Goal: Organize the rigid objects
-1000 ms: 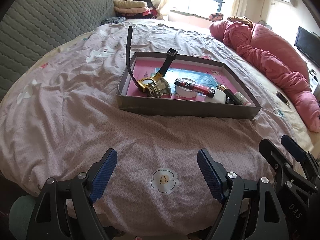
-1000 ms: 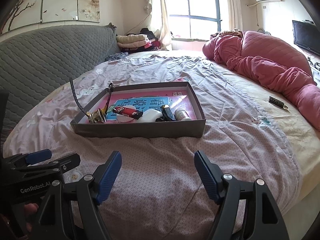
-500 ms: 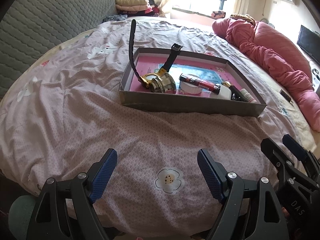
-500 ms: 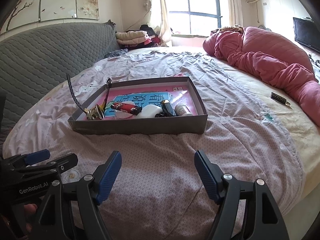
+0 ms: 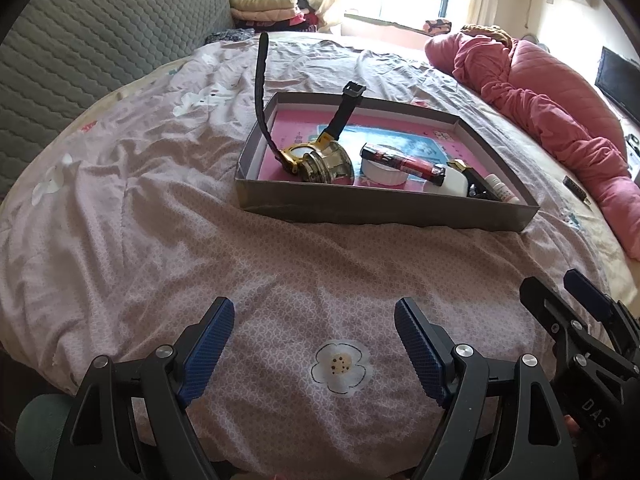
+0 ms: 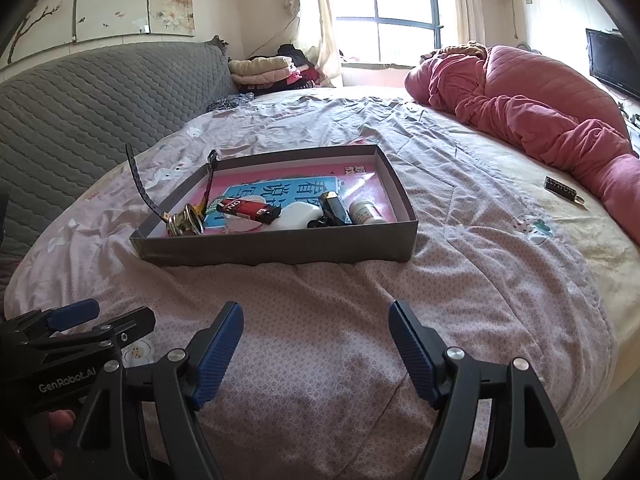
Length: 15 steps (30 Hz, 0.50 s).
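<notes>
I see both my left gripper (image 5: 314,326) and right gripper (image 6: 316,330) spread apart, empty, above the pink patterned bedspread (image 5: 160,216), short of the shallow grey cardboard tray (image 6: 280,246).

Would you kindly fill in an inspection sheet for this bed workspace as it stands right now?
Surface: bed with a rumpled pink patterned sheet.
Job's things: grey tray on the bed holds a watch, a red tube, a white case, a small white bottle and a black item.
Clutter: small dark object lying on the bed, right of the tray; pink quilt heaped beyond it.
Grippers: left gripper and right gripper both open, empty, short of the tray.
Cables: nothing seen.
Surroundings: grey headboard, window, folded clothes.
</notes>
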### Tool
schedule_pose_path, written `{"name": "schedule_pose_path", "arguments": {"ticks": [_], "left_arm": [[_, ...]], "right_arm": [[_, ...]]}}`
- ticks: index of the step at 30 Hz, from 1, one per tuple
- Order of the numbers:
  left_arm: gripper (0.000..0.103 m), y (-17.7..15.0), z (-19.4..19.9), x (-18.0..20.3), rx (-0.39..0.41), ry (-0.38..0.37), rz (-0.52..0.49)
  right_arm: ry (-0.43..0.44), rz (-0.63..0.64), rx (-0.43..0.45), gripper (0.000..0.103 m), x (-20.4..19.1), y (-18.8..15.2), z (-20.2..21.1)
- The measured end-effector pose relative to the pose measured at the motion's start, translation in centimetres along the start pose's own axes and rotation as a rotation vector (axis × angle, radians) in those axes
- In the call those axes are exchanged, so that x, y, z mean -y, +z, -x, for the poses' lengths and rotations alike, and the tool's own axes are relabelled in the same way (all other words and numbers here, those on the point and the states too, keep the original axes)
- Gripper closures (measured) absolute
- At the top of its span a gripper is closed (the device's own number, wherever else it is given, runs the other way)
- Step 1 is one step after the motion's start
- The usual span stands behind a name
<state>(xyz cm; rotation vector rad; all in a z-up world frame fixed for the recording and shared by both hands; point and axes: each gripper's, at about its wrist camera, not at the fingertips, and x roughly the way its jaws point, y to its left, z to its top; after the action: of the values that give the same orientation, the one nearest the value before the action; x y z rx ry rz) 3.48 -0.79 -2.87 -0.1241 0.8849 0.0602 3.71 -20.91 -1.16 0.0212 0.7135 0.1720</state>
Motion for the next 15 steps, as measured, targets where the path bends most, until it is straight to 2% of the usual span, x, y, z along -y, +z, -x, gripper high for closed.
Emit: {"name": "schedule_pose_path", "arguments": {"ticks": [15], "left_arm": [[0.019, -0.05, -0.04, 0.13, -0.006, 0.01, -0.01]], "right_arm": [[0.0, 0.003, 0.009, 0.029, -0.15, 0.08, 0.37]]}}
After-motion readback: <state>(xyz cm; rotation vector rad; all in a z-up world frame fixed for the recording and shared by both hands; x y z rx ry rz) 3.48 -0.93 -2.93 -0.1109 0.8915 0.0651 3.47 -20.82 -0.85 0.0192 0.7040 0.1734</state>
